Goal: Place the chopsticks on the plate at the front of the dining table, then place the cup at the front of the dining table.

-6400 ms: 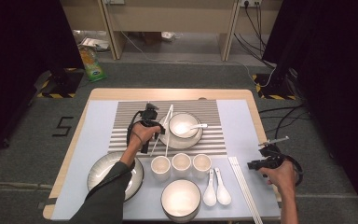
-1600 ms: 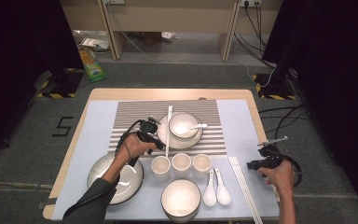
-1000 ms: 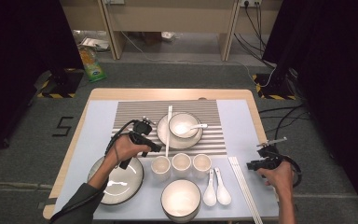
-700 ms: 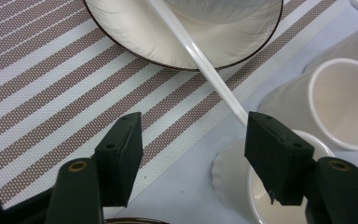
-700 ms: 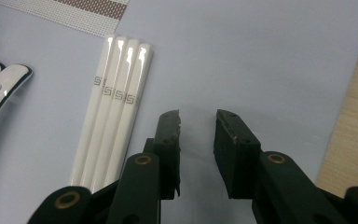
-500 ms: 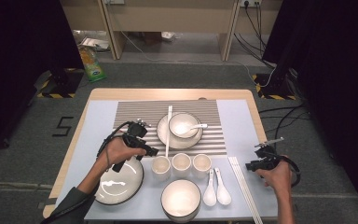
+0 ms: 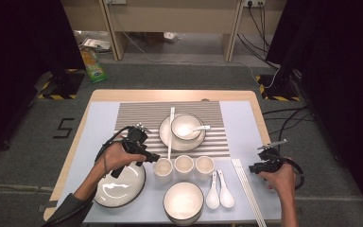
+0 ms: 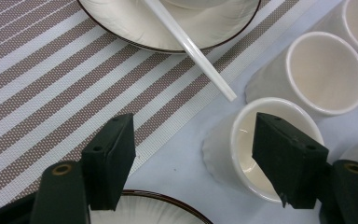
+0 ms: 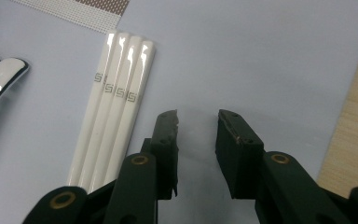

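The left gripper point(image 8: 193, 161) is wide open and holds nothing. One jaw hangs over the near cup point(image 8: 261, 144), which stands upright, mouth up. The right gripper point(image 9: 196, 122) is half open, empty, beside the chopsticks point(image 9: 114, 109), which point away from it.

high: above, looks down on table point(image 7: 246, 101) | tool views: close, downward | shared: cup point(image 7: 163, 168), chopsticks point(image 7: 248, 191)

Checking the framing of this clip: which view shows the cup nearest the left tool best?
The left gripper view: the cup is close, its rim and hollow plain, with the open left tool over it, one jaw above its mouth. The high view shows the same cup small, first in a row of three.
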Motion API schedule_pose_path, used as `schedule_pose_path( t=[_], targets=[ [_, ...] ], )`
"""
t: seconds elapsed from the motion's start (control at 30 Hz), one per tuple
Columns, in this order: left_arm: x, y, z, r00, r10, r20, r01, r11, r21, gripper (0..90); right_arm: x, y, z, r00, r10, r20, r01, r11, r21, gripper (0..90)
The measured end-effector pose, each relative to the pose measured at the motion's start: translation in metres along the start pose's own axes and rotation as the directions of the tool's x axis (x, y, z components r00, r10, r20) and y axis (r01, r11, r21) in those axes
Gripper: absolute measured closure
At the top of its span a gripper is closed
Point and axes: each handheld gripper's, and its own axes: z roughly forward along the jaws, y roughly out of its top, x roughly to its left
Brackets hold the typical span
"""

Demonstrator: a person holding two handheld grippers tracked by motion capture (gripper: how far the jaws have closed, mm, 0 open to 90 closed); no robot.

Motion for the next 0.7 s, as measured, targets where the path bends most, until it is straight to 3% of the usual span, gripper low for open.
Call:
schedule_pose_path(
  t=[0.37, 0.7],
  targets=[
    [-0.011, -0.004, -0.003, 0.9988, 0.047, 0.013, -0.047, 0.9988, 0.016, 29.7, 0.000, 0.000, 0.000, 1.0000, -0.003, 0.001, 0.003, 1.000, 0.000, 68.2],
    [-0.015, -0.007, -0.001, 0.9981, 0.061, 0.013, -0.061, 0.9975, 0.037, 30.6, 0.000, 0.001, 0.000, 1.0000, -0.005, 0.000, 0.005, 1.000, 0.005, 68.2]
  ],
)
